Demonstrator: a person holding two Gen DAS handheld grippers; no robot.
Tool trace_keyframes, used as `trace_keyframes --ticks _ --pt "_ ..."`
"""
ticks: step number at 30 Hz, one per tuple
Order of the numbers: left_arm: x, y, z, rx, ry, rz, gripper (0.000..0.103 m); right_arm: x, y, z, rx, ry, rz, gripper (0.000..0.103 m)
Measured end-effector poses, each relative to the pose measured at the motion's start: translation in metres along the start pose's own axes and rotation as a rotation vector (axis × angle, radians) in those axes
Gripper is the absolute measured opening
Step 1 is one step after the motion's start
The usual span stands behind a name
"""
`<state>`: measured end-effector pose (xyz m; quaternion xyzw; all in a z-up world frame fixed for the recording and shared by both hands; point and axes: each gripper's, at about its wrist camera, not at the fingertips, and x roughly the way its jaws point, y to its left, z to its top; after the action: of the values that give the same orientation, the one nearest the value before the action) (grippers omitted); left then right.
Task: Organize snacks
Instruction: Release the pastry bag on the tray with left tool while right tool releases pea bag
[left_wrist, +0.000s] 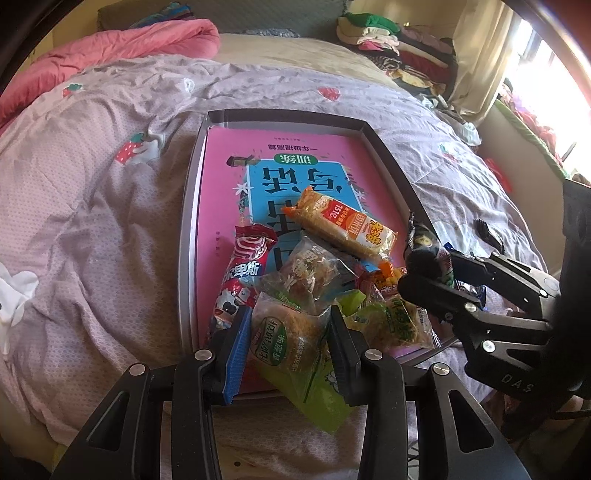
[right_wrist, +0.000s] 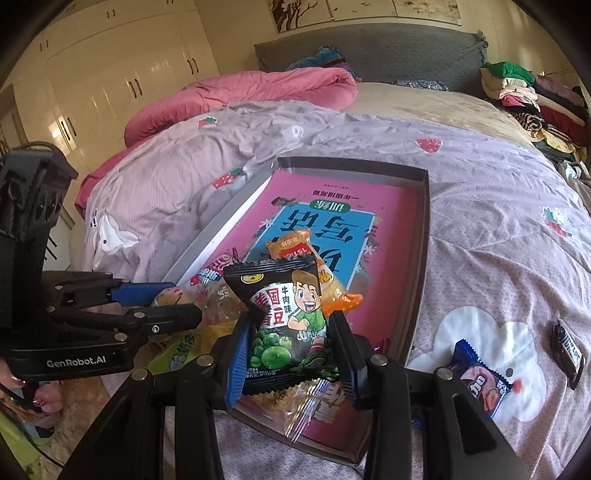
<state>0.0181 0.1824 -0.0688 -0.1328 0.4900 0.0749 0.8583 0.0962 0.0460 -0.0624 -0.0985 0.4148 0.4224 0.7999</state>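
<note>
A black packet (right_wrist: 284, 321) is clamped upright in the right gripper (right_wrist: 291, 354) over the tray (right_wrist: 421, 258). A green packet (left_wrist: 291, 343), long axis toward the camera, is clamped in the left gripper (left_wrist: 288, 347).

Bright daylight floods from the window (left_wrist: 546, 74), glaring there; fisheye edges bend and darken.

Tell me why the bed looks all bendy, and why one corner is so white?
Left wrist view: the fisheye lens curves the bed and bows the tray; the window at top right is washed out by sunlight. Right wrist view: same bending, dark corners, shiny glare on the wardrobe doors; the black snack packet looks sharp.
</note>
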Motion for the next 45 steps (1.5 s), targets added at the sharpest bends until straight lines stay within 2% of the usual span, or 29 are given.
trace_keyframes --ticks 9,14,27,36,45 --pt "0.0 0.0 0.0 0.0 0.001 -0.001 0.041 0.002 -0.002 -0.002 0.009 0.01 0.007 0.043" --pt "0.001 -0.001 -0.001 0.002 0.001 0.0 0.041 -0.002 -0.002 -0.002 0.02 -0.001 0.014 0.049" --pt "-0.002 -0.004 0.0 0.003 0.0 0.003 0.042 -0.013 -0.007 -0.005 0.039 -0.011 0.02 0.05" --pt "-0.01 -0.007 0.002 0.003 -0.013 0.001 0.043 -0.021 -0.011 -0.005 0.053 -0.029 0.006 0.055" --pt "-0.016 -0.01 0.004 0.007 -0.024 0.003 0.05 -0.026 -0.014 -0.004 0.055 -0.047 -0.012 0.059"
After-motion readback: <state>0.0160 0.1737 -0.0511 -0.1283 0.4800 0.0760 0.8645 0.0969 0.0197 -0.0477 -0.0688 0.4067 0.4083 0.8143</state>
